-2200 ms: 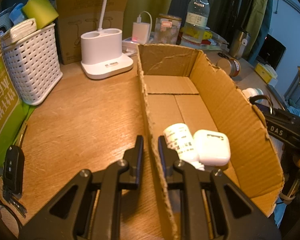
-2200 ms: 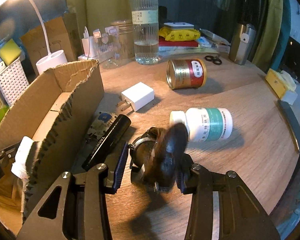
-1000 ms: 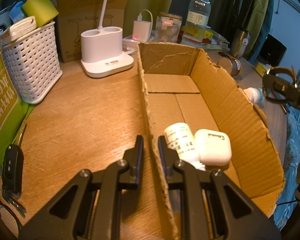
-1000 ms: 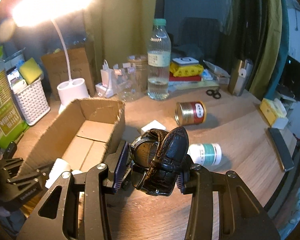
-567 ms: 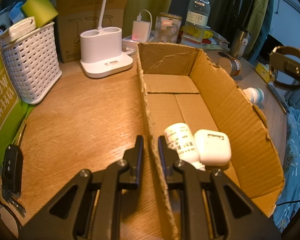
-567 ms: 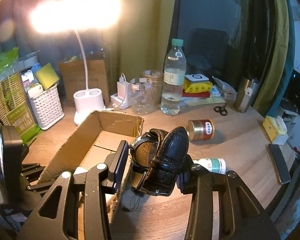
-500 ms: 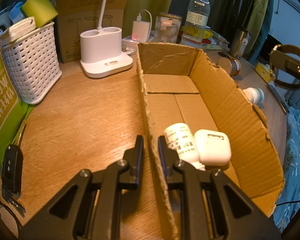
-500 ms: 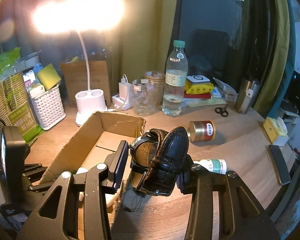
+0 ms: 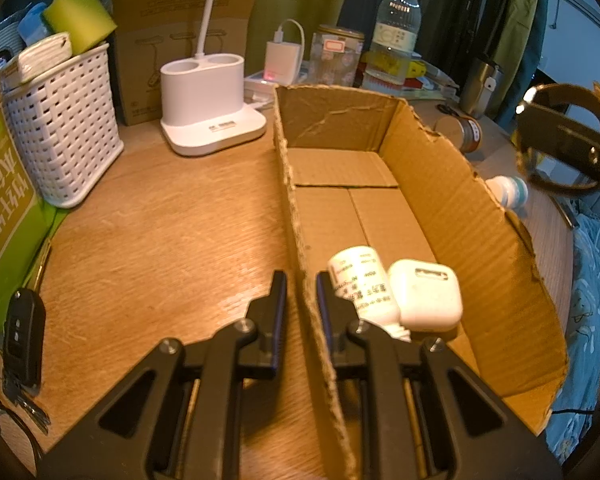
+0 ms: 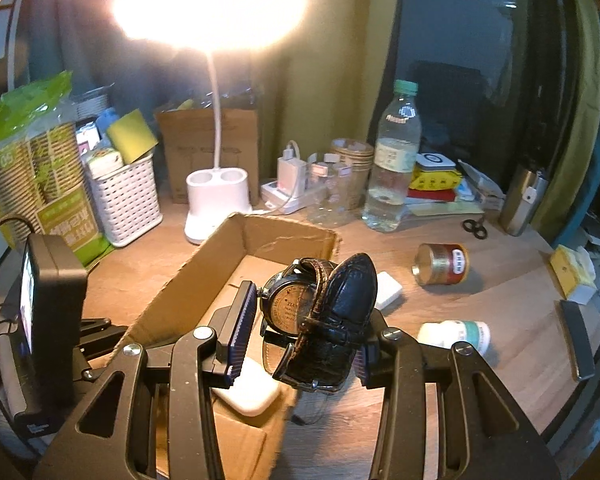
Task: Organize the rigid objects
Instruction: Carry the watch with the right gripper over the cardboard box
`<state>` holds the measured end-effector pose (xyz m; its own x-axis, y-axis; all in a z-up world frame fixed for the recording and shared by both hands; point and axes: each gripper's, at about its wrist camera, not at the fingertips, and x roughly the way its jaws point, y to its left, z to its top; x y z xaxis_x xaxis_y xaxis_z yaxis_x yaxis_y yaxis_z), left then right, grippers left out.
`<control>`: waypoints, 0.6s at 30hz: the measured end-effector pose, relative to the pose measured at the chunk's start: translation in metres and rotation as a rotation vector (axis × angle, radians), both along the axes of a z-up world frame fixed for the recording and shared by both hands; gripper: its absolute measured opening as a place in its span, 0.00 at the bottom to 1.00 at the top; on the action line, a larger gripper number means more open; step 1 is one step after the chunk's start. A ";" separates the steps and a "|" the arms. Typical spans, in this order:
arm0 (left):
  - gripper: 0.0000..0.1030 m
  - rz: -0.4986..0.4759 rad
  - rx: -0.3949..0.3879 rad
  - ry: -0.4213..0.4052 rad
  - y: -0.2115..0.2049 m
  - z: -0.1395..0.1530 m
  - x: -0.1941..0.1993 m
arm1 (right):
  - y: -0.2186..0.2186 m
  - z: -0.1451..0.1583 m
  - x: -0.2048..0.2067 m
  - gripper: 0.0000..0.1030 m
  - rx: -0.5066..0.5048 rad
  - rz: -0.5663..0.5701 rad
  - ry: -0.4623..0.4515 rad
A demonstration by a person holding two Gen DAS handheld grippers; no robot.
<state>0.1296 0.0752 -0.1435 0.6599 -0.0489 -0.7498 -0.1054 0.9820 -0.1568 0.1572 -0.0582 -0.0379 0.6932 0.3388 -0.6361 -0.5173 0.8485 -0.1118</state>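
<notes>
L hand-held gripper: pitched down toward desk, fingers pinched together on near left wall of cardboard box; one finger outside wall, other inside.
R hand-held gripper: angled down, raised above right side of box; jaws partly apart, clamped on wristwatch.
wristwatch: black leather strap looped shut w/ brown inner lining, metal caseback faces left finger pad; held in air clear of desk, over box's right wall. In left wrist view strap + gripper show at far right edge, above box rim.
cardboard box: open top, torn rim, sits mid desk. Inside, near end: white pill bottle lying on side, white earbud case touching its right side. Far end of box floor bare.
white basket: left rear of desk, holds yellow-green sponge, white folded item, blue item; rest hidden.
lamp base: white, two cup slots, behind box left corner; contents can't tell. Lamp lit.
outside box, right side on desk: red/gold tin on its side, white-teal bottle on its side, white charger block partly hidden behind watch.
water bottle: upright at rear, part full.
car key: on desk near left edge, well apart from box.
</notes>
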 end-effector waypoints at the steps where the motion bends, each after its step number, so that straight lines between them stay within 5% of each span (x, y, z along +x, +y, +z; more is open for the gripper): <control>1: 0.15 0.000 0.000 0.000 0.000 0.000 0.000 | 0.002 -0.001 -0.001 0.43 -0.002 0.006 0.002; 18: 0.15 0.000 0.000 0.000 0.000 0.000 0.000 | 0.009 -0.012 0.000 0.43 -0.004 0.029 0.033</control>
<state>0.1295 0.0751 -0.1435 0.6597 -0.0488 -0.7500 -0.1059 0.9819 -0.1570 0.1570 -0.0495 -0.0501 0.6615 0.3560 -0.6601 -0.5450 0.8328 -0.0971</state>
